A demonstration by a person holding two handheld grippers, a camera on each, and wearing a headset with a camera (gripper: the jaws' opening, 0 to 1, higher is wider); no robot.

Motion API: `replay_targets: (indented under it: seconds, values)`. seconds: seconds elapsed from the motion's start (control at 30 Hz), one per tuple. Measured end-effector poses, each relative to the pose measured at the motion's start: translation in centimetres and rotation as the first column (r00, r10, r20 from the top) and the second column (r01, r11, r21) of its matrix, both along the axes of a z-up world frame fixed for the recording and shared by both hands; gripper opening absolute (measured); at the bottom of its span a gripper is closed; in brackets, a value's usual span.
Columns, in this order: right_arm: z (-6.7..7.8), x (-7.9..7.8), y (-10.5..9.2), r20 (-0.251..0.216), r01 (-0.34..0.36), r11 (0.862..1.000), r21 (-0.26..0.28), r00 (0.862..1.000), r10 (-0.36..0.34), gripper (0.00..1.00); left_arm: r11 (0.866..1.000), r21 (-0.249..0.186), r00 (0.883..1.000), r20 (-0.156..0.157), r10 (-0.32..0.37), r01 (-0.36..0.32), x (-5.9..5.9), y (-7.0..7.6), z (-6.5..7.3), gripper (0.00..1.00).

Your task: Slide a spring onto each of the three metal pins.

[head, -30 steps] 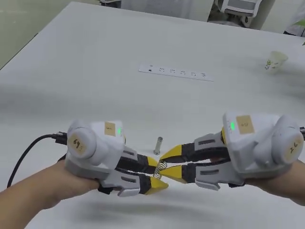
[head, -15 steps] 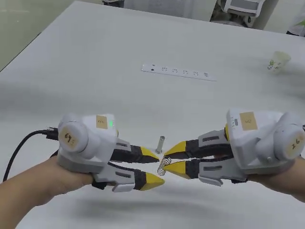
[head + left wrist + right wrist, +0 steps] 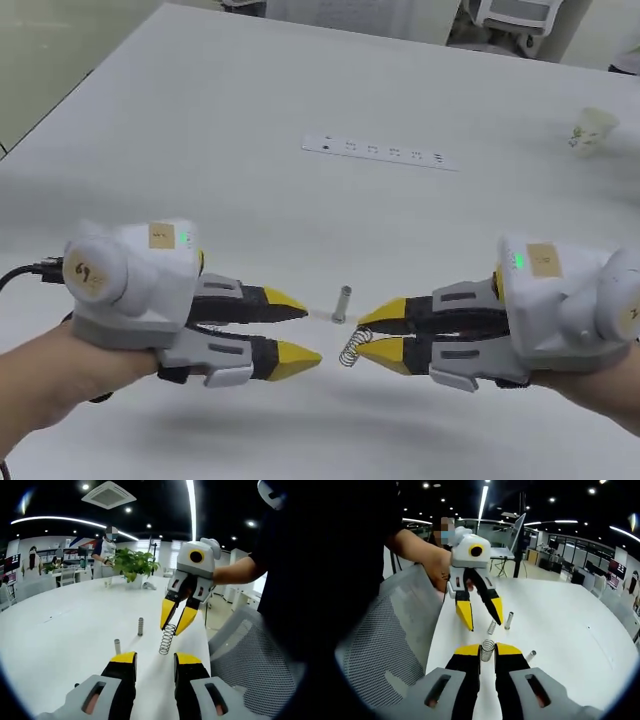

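Observation:
My right gripper [image 3: 363, 336] is shut on one end of a small steel spring [image 3: 350, 350]; the rest of the coil hangs free toward the left gripper. The spring [image 3: 487, 650] shows end-on between the right jaws. Facing it, my left gripper [image 3: 308, 330] is open, nothing between its jaws, a short gap from the spring [image 3: 166, 639]. A short metal pin [image 3: 342, 303] stands on the white table just behind the jaw tips. In the right gripper view, two pins [image 3: 509, 620] [image 3: 531, 655] stand bare, and a second spring [image 3: 491, 626] is beside the nearer one.
A white power strip [image 3: 380, 155] lies farther back on the table [image 3: 200, 120], and a paper cup [image 3: 592, 128] stands at the far right. A black cable [image 3: 20, 275] trails from the left gripper. Office chairs stand past the far edge.
The left gripper has opened and drawn back to the left, away from the spring. The right gripper keeps hold of the spring and has shifted slightly right.

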State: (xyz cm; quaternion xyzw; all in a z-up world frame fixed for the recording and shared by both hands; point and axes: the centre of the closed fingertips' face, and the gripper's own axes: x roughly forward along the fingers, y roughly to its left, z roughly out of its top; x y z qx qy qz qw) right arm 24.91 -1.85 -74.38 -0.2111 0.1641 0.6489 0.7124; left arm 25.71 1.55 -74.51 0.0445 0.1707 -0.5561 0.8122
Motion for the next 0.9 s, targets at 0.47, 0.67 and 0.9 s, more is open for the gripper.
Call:
replay_targets:
  seconds: [0.47,0.67,0.9]
  values:
    - [-0.7,0.0,-0.7,0.008,0.010,1.000,-0.023,1.000,-0.010,0.07,0.995,-0.025,0.996,-0.018,0.093,-0.093,0.0,3.4,0.3,0.24]
    - [-1.1,0.0,-0.7,0.048,-0.015,0.997,-0.081,0.999,0.019,0.07,0.990,-0.017,0.990,-0.015,0.141,-0.141,0.1,5.0,0.1,0.24]
    - [-1.6,-0.2,-0.6,0.077,-0.041,0.991,-0.127,0.996,0.051,0.07,0.980,-0.015,0.980,-0.019,0.198,-0.198,0.4,7.3,0.0,0.25]
